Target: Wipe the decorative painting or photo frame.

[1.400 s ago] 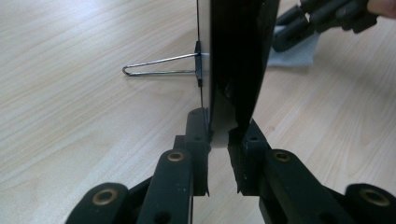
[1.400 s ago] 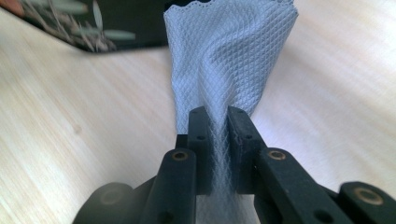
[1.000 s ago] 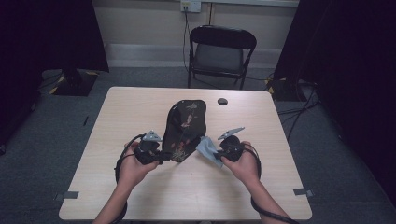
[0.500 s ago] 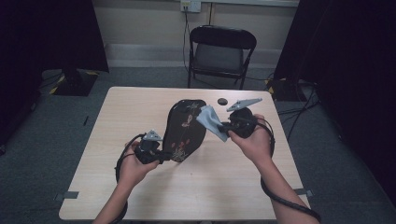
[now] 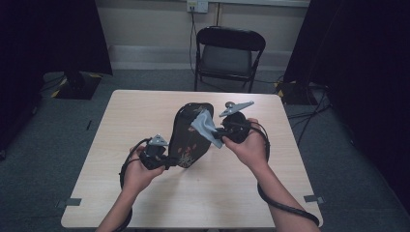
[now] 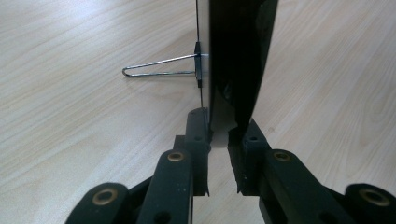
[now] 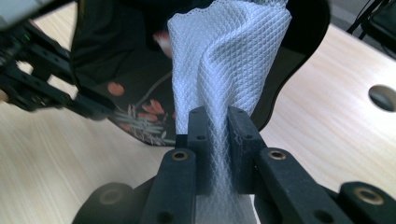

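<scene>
While the left gripper (image 5: 170, 162) pinched the tray's (image 5: 191, 137) near end, the right gripper (image 5: 216, 133), clamping a cloth (image 5: 205, 126), hovered beside its face.

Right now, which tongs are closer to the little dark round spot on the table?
Right. The right tongs, pinching the white cloth, are up near the table's far side by the round spot. The left tongs clamp the black tray at its near end, farther away.

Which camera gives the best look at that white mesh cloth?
The right gripper view: the white mesh cloth sits close up, its diamond weave plain, pinched by the right gripper. The high view shows it small against the black flowered board. The left gripper view shows the board's edge.
</scene>
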A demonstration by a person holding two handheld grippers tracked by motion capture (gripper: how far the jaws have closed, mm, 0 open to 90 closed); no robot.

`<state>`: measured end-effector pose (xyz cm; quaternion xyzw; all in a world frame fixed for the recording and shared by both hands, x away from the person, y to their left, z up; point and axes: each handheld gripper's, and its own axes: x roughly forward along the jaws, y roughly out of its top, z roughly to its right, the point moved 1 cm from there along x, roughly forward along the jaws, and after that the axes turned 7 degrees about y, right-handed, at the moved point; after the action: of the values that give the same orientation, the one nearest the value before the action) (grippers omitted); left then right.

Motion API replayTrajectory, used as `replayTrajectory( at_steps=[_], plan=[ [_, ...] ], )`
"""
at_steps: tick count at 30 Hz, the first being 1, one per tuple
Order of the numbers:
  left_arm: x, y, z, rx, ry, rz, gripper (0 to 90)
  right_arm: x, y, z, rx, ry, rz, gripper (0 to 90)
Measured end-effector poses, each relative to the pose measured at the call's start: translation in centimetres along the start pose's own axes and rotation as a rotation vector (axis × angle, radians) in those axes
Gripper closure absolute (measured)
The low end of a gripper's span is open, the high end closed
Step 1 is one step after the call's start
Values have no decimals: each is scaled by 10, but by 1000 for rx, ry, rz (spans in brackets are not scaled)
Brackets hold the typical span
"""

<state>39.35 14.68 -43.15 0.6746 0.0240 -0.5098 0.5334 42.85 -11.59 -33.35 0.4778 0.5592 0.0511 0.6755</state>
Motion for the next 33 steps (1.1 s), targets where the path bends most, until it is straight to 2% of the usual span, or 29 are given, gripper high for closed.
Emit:
replayTrajectory(
  at_steps=[12, 13, 23, 33],
  plan=[
    [0, 0, 0, 5, -1, -3, 786, 34, -36, 1, 26, 14, -75, 813],
    [0, 0, 0, 5, -1, -3, 785, 42, -44, 1, 32, 13, -92, 813],
    [0, 0, 0, 6, -1, -3, 786, 71, -73, 0, 70, 39, -151, 812],
    [0, 0, 0, 6, 1, -3, 785, 89, -100, 3, 114, 50, -209, 812]
  ],
)
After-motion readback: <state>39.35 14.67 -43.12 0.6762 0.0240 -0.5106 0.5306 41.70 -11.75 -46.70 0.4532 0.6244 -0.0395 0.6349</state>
